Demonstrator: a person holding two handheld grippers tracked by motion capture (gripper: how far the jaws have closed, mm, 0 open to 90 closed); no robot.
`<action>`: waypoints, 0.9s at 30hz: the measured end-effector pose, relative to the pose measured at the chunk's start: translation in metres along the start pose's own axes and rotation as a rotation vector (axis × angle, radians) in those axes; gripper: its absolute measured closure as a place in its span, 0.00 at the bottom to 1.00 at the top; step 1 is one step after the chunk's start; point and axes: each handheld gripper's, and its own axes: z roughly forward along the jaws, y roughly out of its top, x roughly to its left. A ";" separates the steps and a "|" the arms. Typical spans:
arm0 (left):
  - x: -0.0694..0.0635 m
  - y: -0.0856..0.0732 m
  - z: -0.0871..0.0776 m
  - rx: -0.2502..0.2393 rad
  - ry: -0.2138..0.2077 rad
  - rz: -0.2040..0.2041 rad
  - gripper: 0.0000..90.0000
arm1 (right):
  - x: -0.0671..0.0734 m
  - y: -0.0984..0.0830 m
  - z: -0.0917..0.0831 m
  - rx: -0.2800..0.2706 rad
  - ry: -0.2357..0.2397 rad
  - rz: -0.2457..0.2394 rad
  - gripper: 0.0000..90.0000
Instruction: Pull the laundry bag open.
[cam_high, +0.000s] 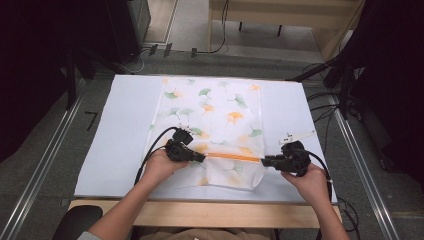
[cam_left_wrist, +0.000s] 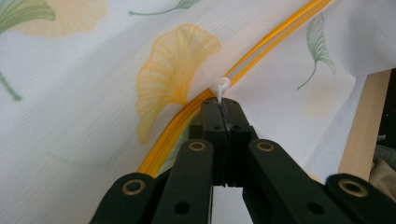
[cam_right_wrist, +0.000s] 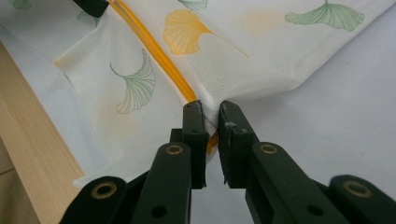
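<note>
Left gripper (cam_left_wrist: 219, 105) is clamped tight on the small white zipper pull (cam_left_wrist: 222, 87) of the white mesh bag printed with green and orange ginkgo leaves (cam_high: 215, 117), lying flat on the white table cover (cam_high: 125, 130). Right gripper (cam_right_wrist: 211, 114) pinches the bag's edge where the orange zipper (cam_high: 232, 157) ends, near the table's front edge
</note>
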 end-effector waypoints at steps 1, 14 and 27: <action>0.001 -0.001 -0.002 0.001 0.000 -0.001 1.00 | 0.000 0.000 0.000 0.001 0.001 0.001 0.93; 0.005 -0.016 -0.019 -0.006 0.026 0.004 1.00 | 0.002 0.001 0.003 0.011 -0.001 -0.014 0.93; 0.008 -0.015 -0.017 -0.015 0.013 -0.007 1.00 | 0.001 0.001 0.002 0.011 -0.001 -0.007 0.93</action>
